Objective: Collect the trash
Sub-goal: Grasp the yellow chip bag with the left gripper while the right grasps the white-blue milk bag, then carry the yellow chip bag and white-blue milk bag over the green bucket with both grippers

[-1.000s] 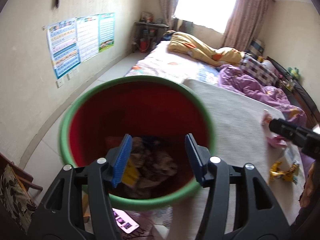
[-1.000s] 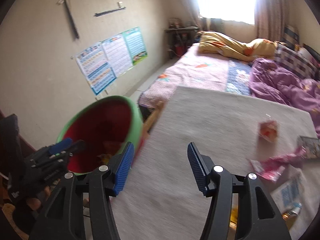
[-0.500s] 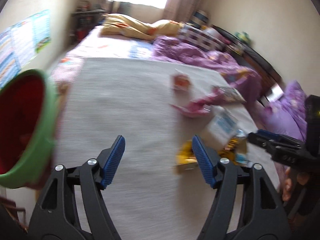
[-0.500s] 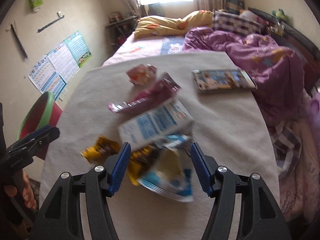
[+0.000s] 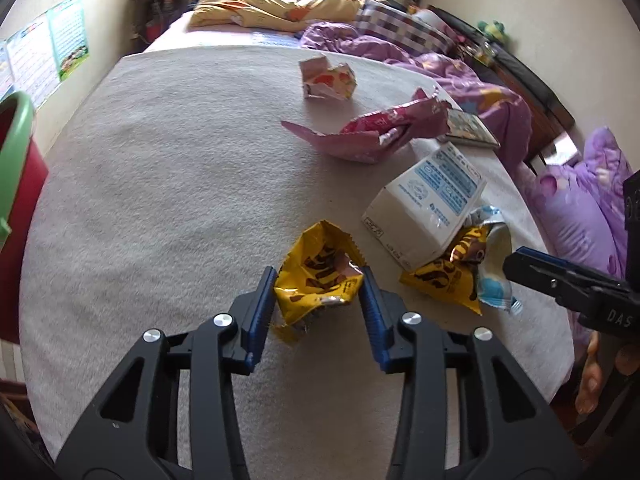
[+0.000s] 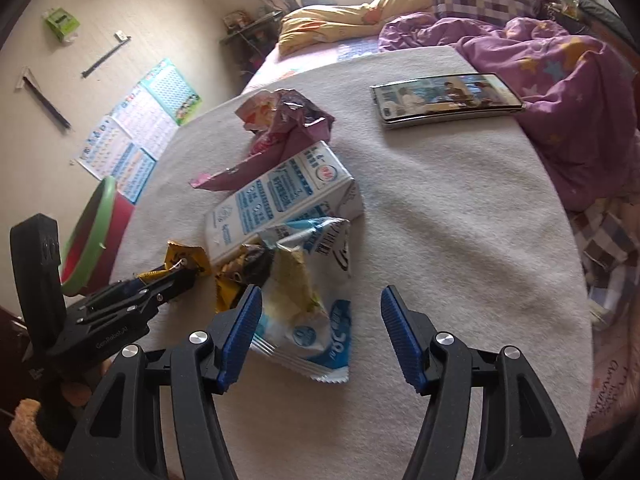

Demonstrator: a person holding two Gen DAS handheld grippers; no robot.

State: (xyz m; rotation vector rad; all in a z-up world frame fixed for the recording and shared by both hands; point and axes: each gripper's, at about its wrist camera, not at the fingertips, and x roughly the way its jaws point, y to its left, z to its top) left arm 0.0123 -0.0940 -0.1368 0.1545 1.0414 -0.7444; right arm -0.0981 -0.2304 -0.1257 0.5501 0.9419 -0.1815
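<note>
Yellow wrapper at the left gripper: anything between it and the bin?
Nothing visible. The yellow wrapper sits between the left gripper jaws; only bare white blanket lies toward the red bin at the left edge. Other trash lies on the right.

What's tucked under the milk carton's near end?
Under the milk carton lies a yellow-brown snack wrapper, with a blue-white wrapper overlapping its near end. How far either reaches beneath it, or anything else there, is covered.
</note>
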